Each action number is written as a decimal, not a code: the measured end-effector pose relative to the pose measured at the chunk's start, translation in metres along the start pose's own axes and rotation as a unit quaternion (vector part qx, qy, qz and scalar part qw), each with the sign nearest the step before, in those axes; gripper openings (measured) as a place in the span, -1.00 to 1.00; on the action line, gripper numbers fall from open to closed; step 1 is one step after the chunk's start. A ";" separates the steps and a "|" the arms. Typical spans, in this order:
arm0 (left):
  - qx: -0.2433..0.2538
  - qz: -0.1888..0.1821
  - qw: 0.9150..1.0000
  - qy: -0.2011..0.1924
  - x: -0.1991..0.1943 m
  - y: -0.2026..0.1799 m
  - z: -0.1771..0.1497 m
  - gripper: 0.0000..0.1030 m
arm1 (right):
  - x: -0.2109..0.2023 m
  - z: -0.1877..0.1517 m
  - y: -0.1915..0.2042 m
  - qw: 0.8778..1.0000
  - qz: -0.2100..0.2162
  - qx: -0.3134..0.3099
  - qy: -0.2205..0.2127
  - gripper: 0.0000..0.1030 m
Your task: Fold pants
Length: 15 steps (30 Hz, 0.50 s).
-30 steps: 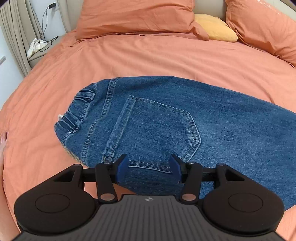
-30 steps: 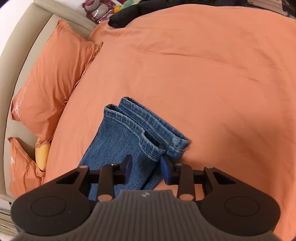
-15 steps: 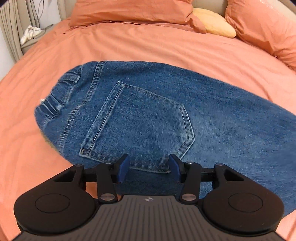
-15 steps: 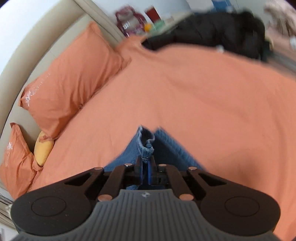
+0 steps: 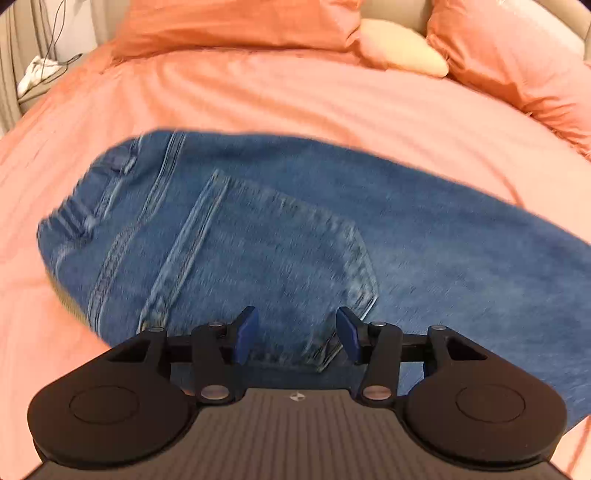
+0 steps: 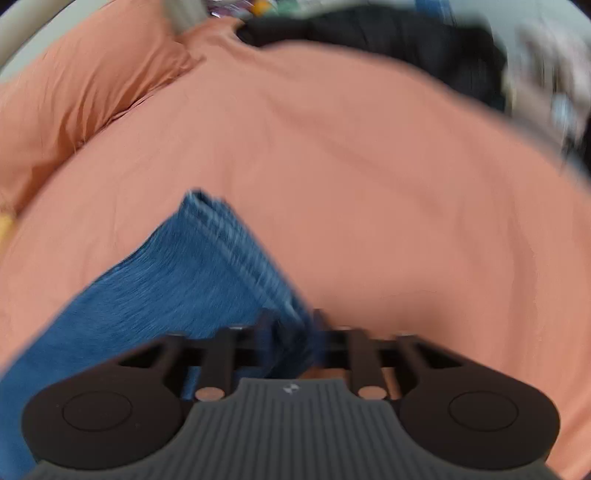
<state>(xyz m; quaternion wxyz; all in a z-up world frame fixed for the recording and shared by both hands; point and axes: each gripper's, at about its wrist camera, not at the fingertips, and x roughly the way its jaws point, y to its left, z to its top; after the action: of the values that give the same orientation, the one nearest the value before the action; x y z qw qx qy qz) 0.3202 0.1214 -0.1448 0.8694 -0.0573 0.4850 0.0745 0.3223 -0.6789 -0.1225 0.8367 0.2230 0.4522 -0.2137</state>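
Note:
Blue jeans [image 5: 280,236] lie folded lengthwise on the orange bed cover, back pocket [image 5: 266,266] up and waistband at the left. My left gripper [image 5: 295,334] is open just above the pocket's lower edge and holds nothing. In the blurred right wrist view the leg end [image 6: 199,273] with its stitched cuffs stretches away from my right gripper [image 6: 291,332]. The cuff corner sits between its jaws, which stand apart by the width of the denim. I cannot tell whether they clamp it.
Orange pillows [image 5: 236,26] and a yellow pillow [image 5: 402,48] lie at the head of the bed. A bedside shelf with cables [image 5: 37,70] is at the far left. Dark clothing [image 6: 388,40] is piled past the bed's far edge.
My right gripper closed on the leg cuffs half a second ago; now its jaws stand wider and the view has swung. My left gripper moved forward over the pocket and stayed open.

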 end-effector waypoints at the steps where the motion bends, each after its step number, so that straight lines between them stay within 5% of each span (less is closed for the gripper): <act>1: 0.001 -0.004 1.000 -0.003 -0.001 -0.002 0.005 0.13 | -0.008 0.003 0.009 0.999 -0.013 -0.031 -0.016 -0.07; 7: -0.002 0.010 1.000 -0.011 0.009 -0.014 0.029 0.14 | 0.000 0.043 0.039 0.997 0.046 -0.045 -0.037 -0.17; 13: -0.009 0.028 1.000 0.003 0.025 -0.013 0.036 0.14 | 0.041 0.069 0.076 0.998 0.026 -0.056 -0.030 -0.21; 15: -0.009 0.032 0.999 0.007 0.028 -0.010 0.036 0.14 | 0.053 0.071 0.082 0.998 0.027 -0.052 -0.012 -0.88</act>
<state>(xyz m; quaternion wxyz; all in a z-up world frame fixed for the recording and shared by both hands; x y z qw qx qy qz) 0.3669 0.1198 -0.1492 0.8627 -0.0502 0.4919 0.1063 0.4417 -0.6611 -0.1185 0.8581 0.1888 0.4461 -0.1703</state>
